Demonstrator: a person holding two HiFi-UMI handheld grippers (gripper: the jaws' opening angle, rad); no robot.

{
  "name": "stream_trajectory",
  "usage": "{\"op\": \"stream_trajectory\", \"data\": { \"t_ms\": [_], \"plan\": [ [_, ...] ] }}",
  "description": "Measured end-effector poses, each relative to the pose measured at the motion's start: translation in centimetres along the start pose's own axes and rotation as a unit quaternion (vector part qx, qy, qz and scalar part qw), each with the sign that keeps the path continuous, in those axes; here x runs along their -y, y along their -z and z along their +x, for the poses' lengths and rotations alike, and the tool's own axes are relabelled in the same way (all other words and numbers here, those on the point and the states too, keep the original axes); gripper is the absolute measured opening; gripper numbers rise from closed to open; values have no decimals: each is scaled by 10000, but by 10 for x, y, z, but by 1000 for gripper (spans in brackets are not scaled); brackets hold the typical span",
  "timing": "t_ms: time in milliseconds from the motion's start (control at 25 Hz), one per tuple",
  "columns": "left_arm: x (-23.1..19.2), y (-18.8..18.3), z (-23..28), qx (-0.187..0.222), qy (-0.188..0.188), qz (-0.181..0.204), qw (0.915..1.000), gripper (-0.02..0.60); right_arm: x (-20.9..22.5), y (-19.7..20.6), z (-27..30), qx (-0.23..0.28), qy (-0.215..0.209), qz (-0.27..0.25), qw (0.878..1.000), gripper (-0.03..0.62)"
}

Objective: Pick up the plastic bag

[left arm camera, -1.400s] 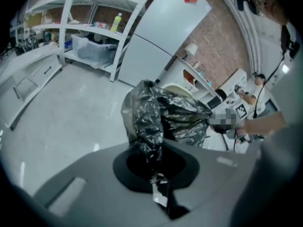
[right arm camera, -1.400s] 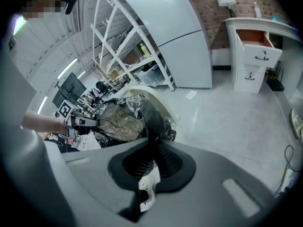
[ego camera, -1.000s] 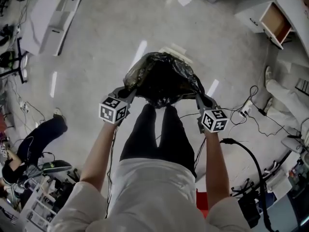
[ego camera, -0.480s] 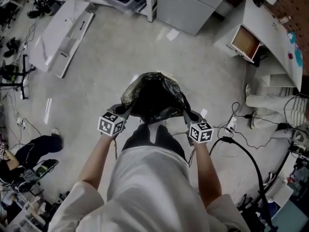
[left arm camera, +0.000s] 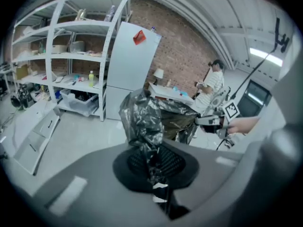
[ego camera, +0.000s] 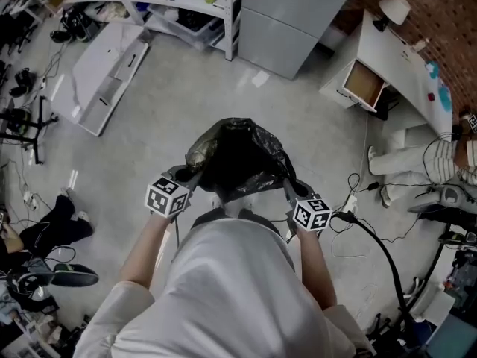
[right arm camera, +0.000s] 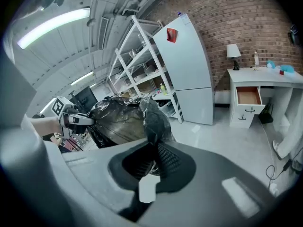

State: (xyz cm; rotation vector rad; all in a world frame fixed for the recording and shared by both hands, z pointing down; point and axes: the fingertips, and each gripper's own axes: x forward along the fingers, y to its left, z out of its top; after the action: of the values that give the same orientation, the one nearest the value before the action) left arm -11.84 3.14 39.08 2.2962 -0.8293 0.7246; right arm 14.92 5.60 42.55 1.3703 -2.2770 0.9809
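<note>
At frame centre the plastic bag (ego camera: 238,155) hangs betw. left gripper (ego camera: 191,176) & right gripper (ego camera: 289,189), each clamped on a rim edge, mouth stretched left-right, both equally near.

Black plastic bag (ego camera: 238,159), red brick wall (right arm camera: 246,18), white cabinet (right arm camera: 189,74).

the person is holding the left forearm (ego camera: 146,246) and right forearm (ego camera: 313,263) out ahead of the torso, bent at the elbows. the left gripper (ego camera: 192,174) is pinching one edge of the plastic bag (ego camera: 238,155) with jaws closed tight, and the right gripper (ego camera: 289,189) is clamping the opposite edge, both pointing slantwise downward.
</note>
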Motion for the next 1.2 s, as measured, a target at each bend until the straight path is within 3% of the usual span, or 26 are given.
{"op": "stream_trajectory", "data": {
  "t_ms": [320, 720, 1200],
  "plan": [
    [25, -29, -23, 336, 114, 73, 9993, 6, -18, -39, -28, 359, -95, -250, 9990, 5],
    [30, -24, -15, 260, -6, 398, 9989, 6, -14, -27, -25, 272, -61, -507, 9983, 3],
    [30, -36, -13, 378, 56, 303, 9988, 6, -11, -40, -29, 486, -77, -328, 9982, 3]
  ]
}}
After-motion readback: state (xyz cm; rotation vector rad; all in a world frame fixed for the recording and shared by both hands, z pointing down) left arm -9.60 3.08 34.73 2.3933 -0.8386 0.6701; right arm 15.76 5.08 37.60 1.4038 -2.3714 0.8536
